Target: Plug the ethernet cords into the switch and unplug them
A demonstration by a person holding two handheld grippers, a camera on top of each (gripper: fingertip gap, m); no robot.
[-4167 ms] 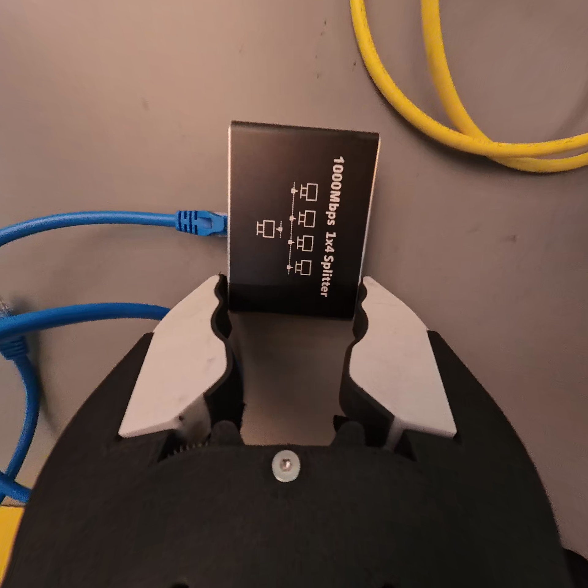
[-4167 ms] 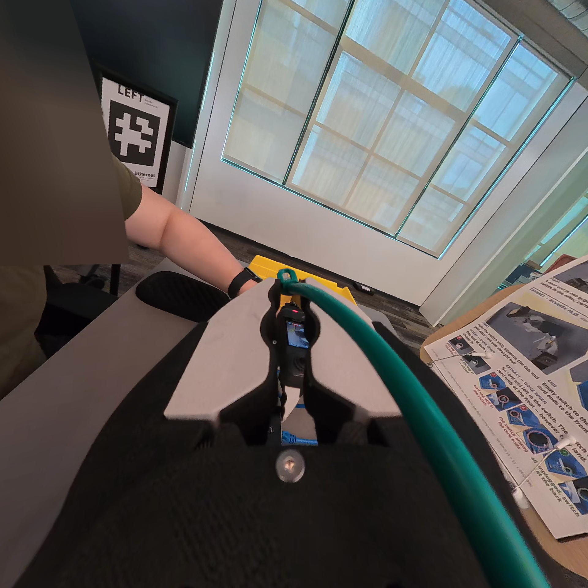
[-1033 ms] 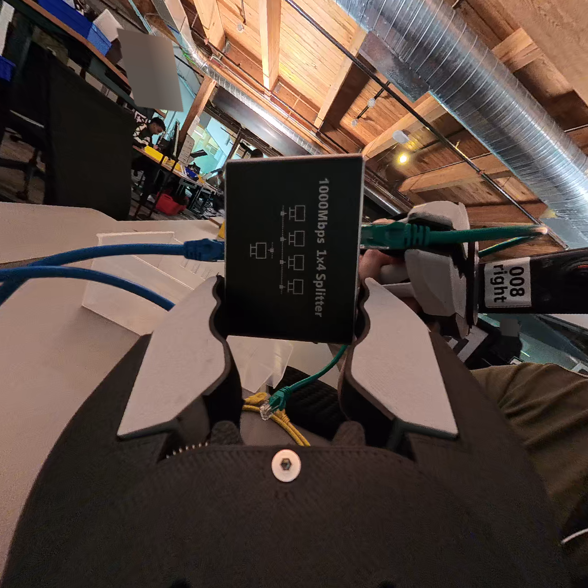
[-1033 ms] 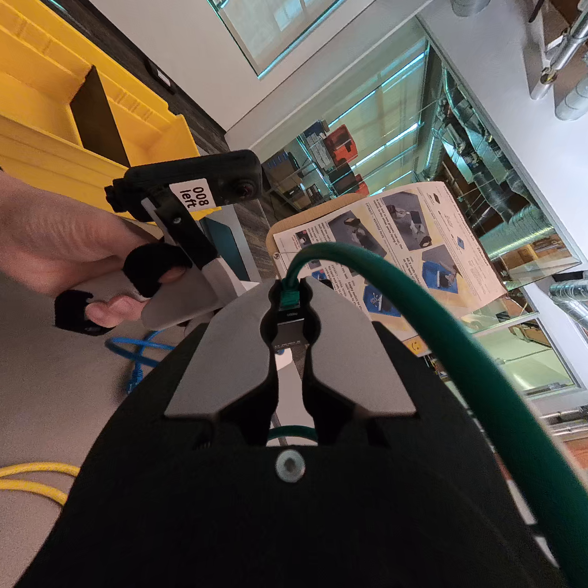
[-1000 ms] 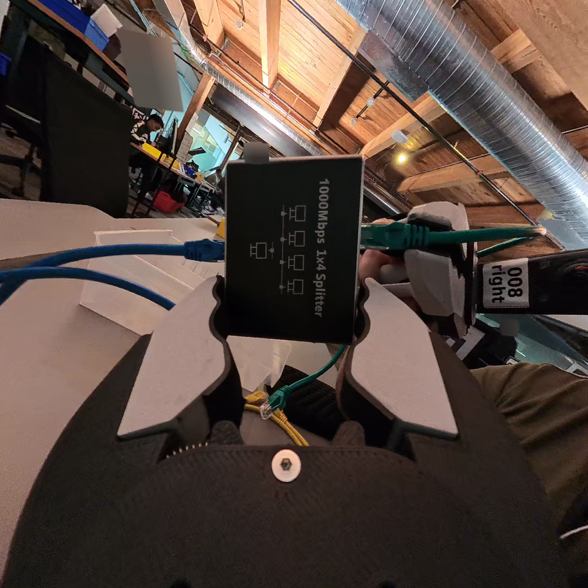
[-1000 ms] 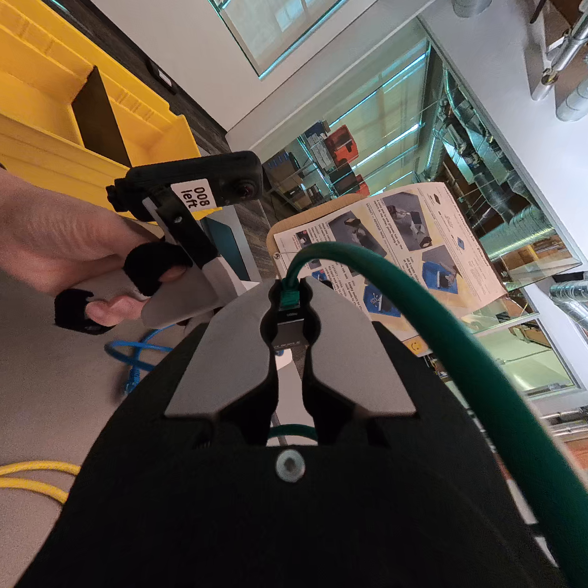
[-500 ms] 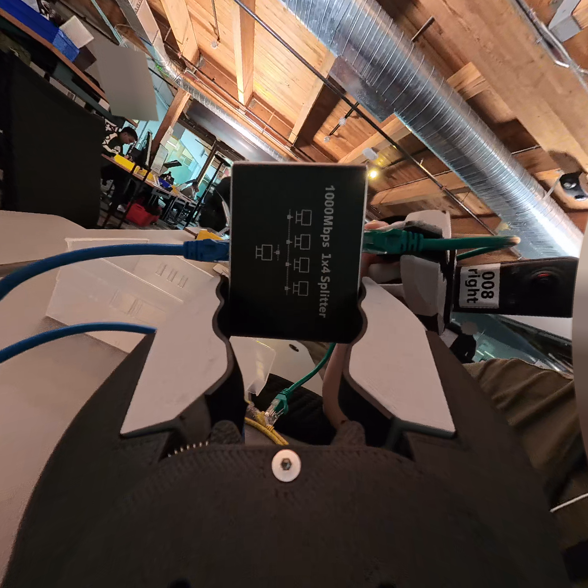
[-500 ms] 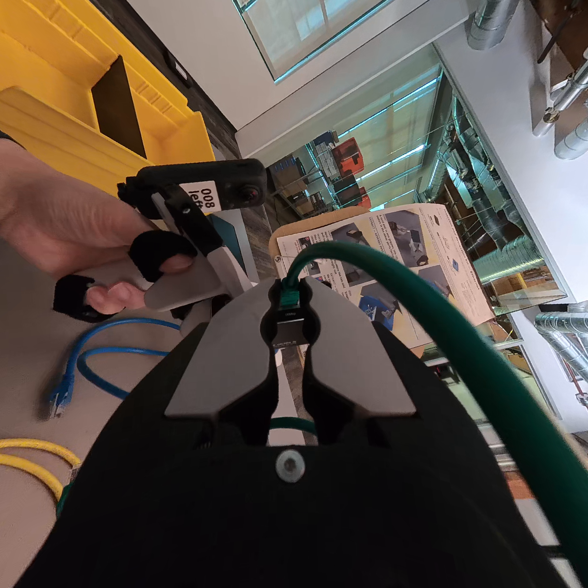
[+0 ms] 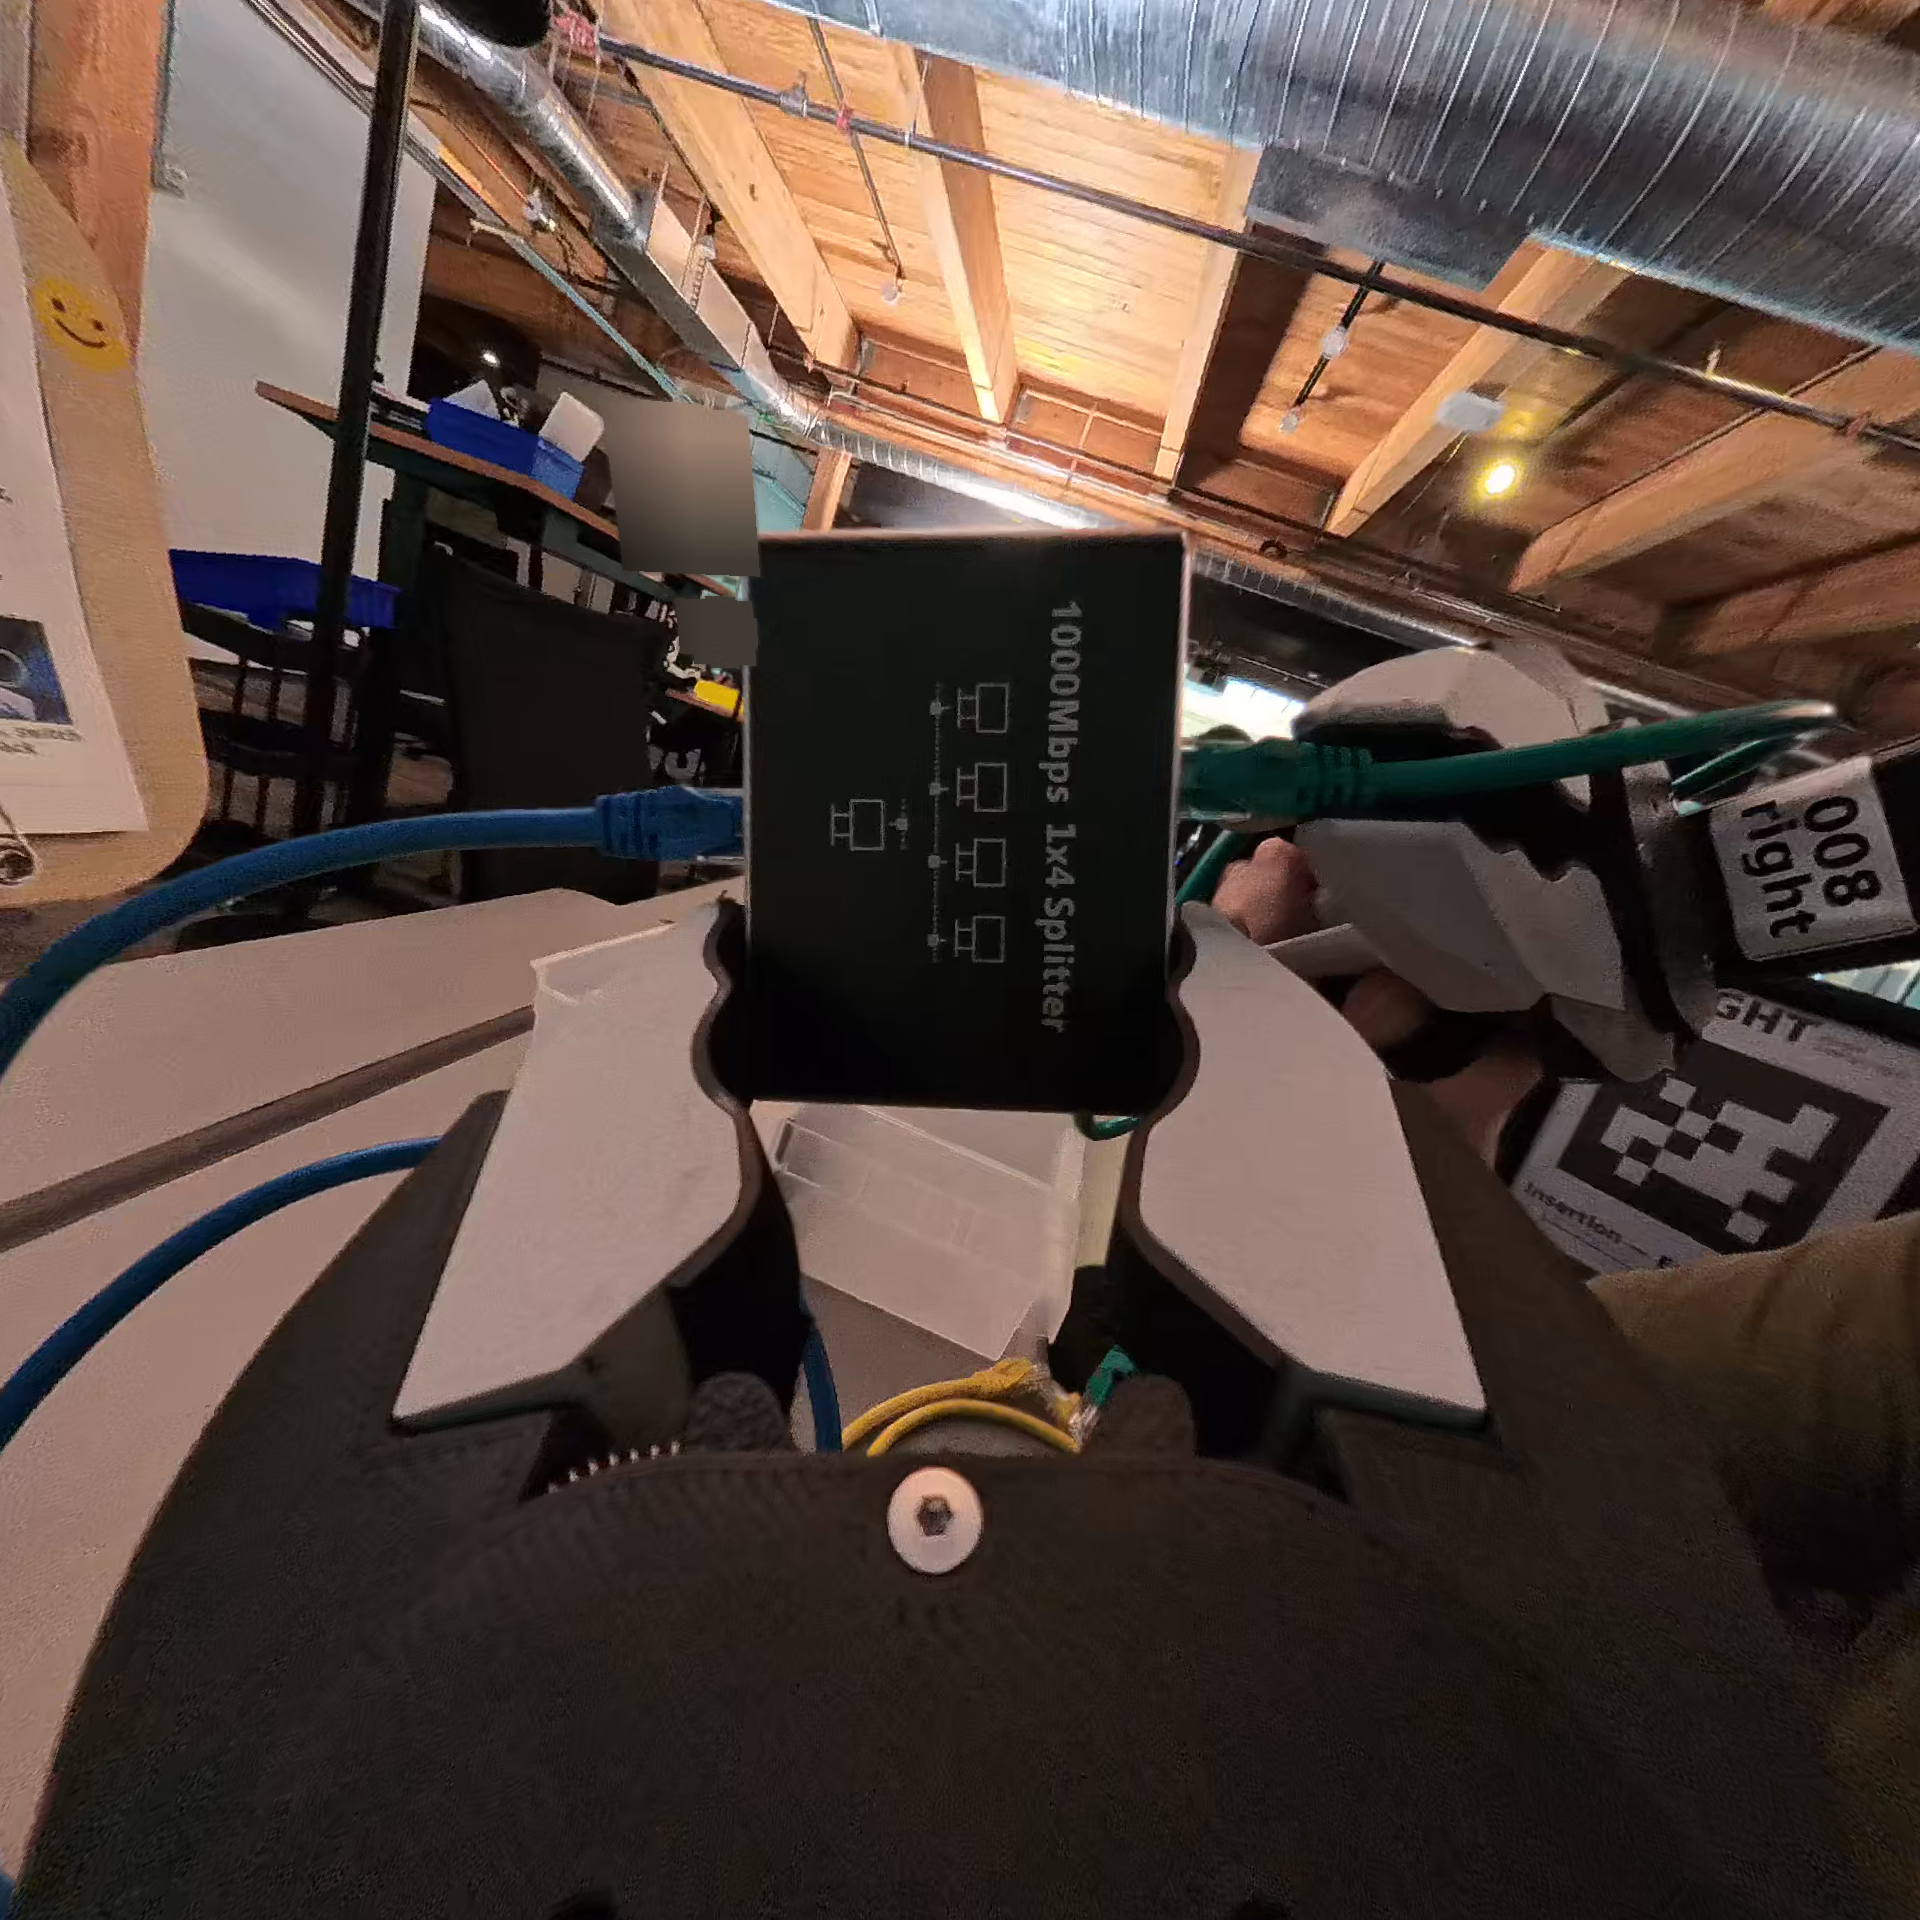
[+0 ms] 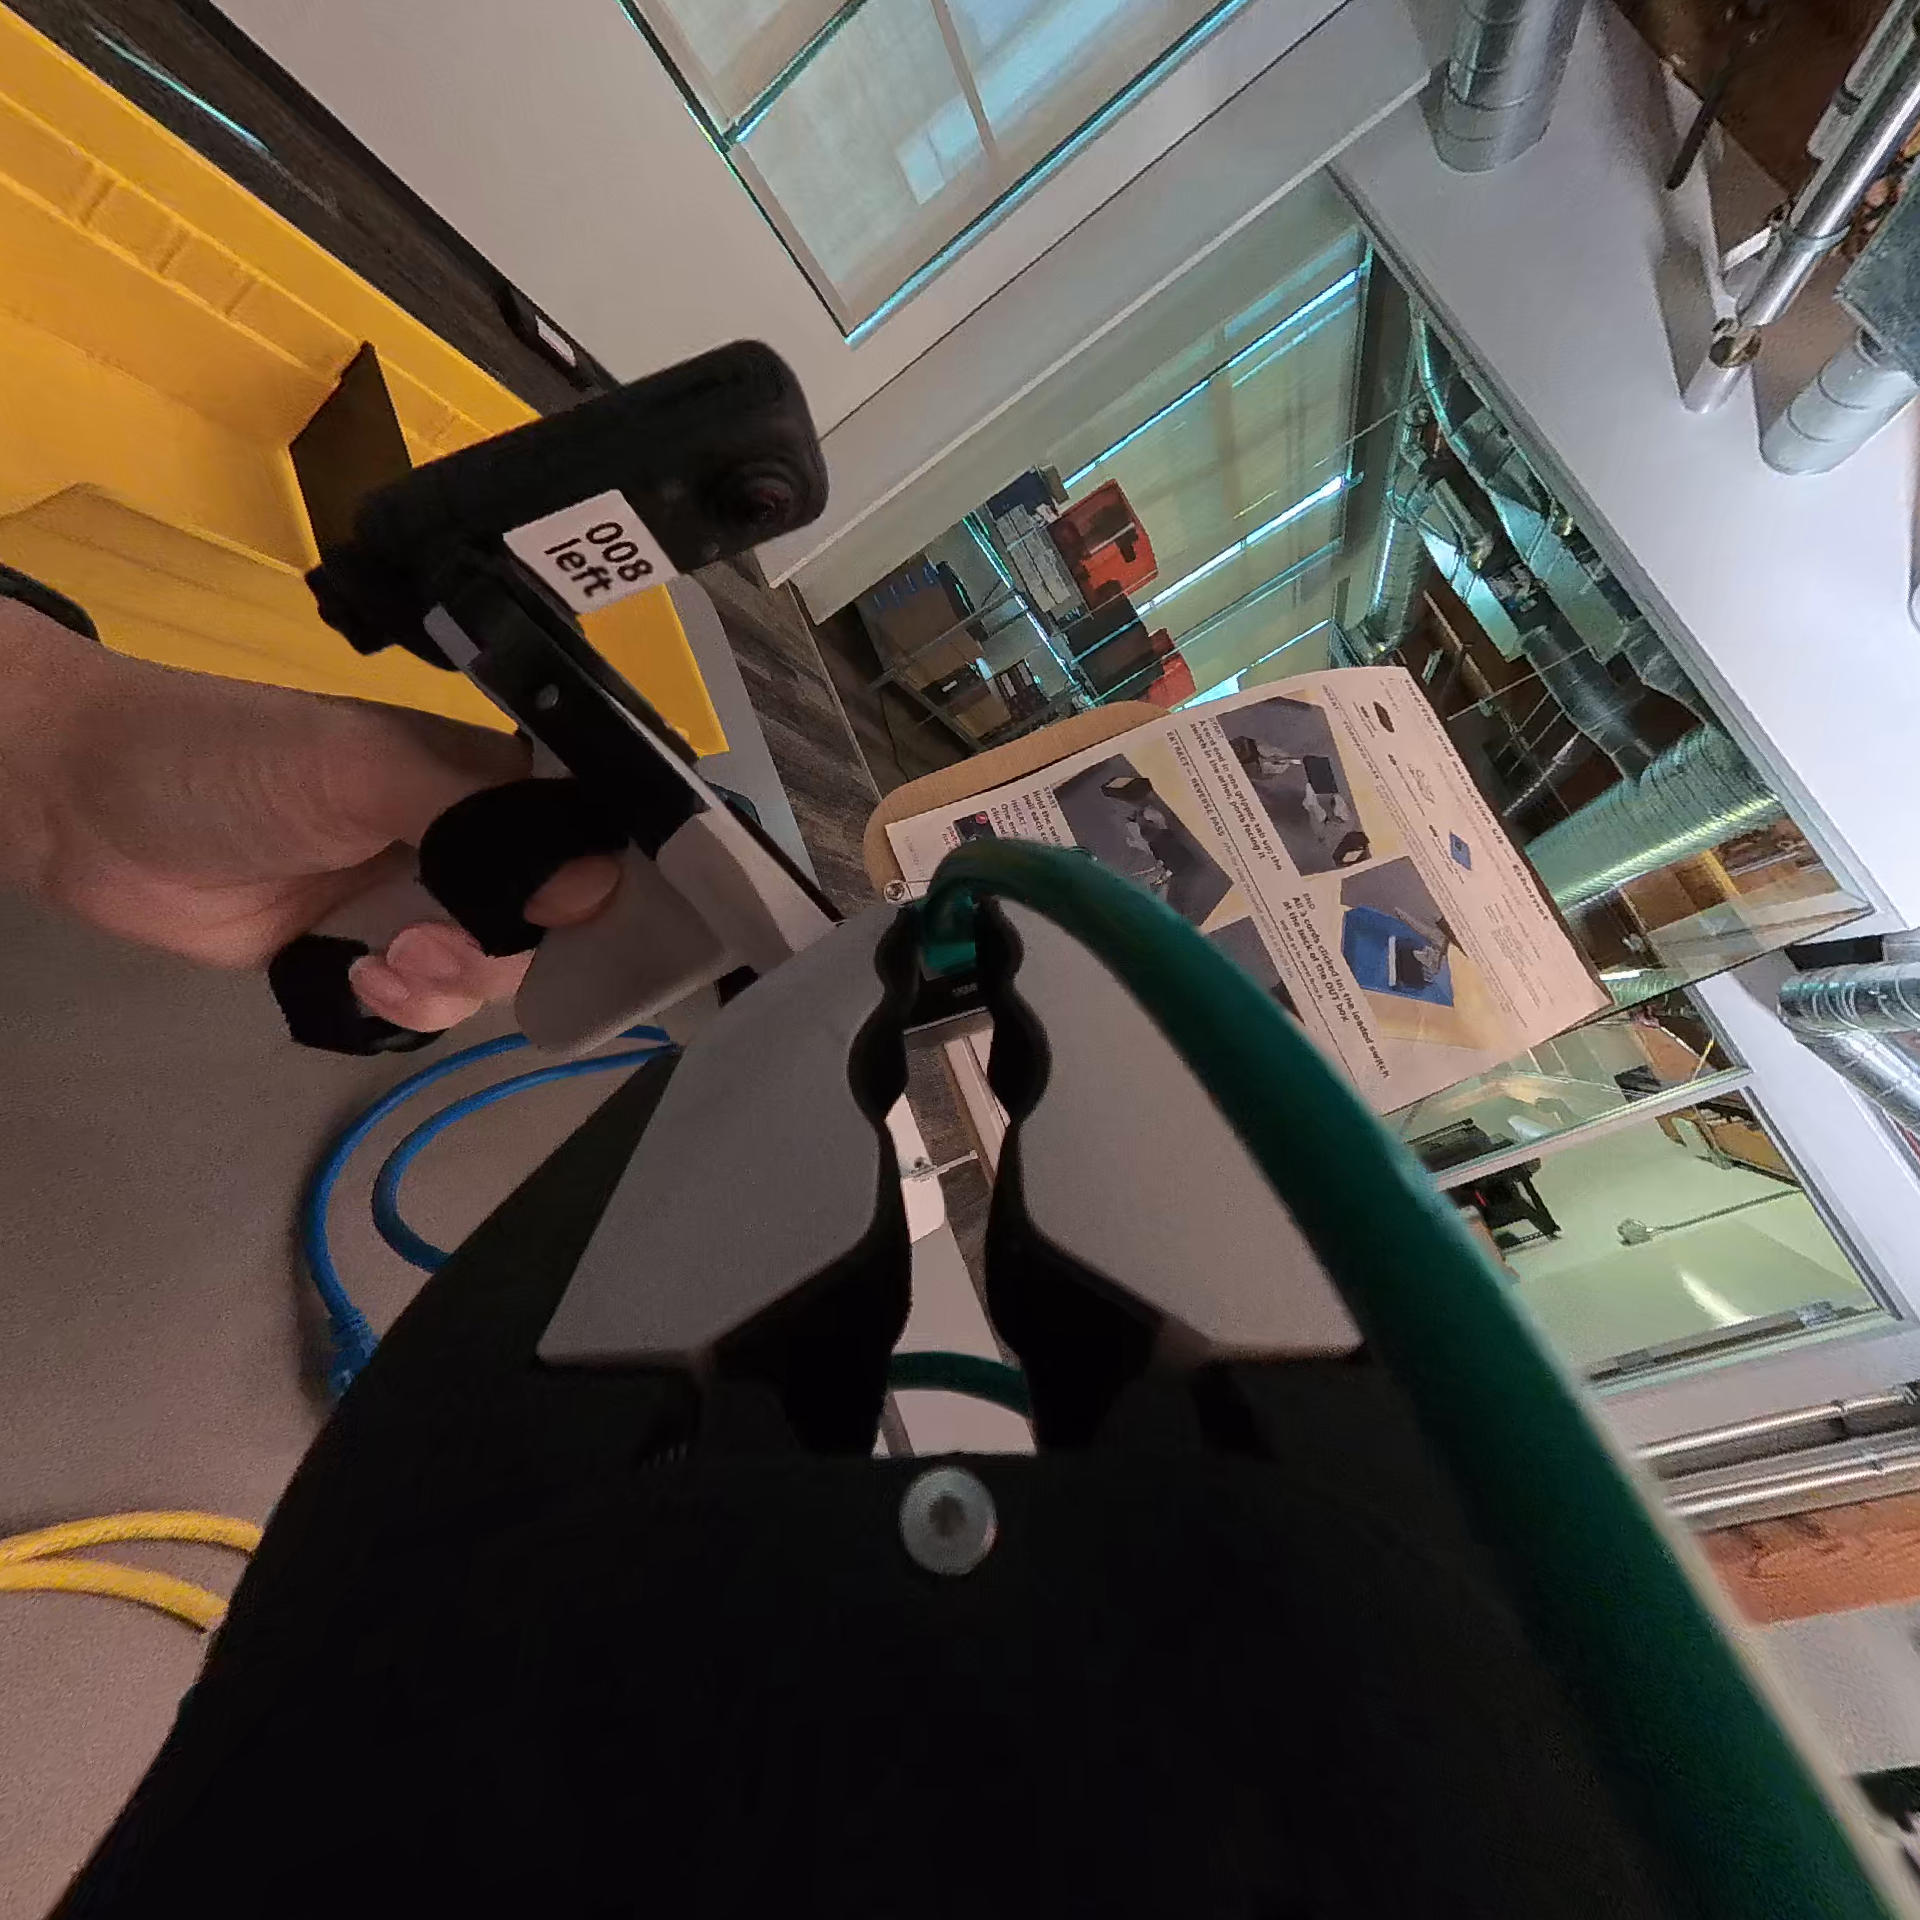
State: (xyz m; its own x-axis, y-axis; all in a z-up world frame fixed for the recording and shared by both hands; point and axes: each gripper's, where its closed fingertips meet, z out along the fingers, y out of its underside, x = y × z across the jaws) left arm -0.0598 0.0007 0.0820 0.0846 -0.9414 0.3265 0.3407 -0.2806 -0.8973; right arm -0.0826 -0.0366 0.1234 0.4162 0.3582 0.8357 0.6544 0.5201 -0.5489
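Both wrist cameras look close along their own fingers, tilted upward. They share the switch, viewed from opposite sides.

The black switch, flat on the grey table 4.2 s ago, is now held lifted off it between the left gripper's fingers, with the ceiling seen behind it. The green cord's plug, then clamped in the right gripper well away from the switch, is now brought against the switch's right edge. A white bin is now seen below the switch.
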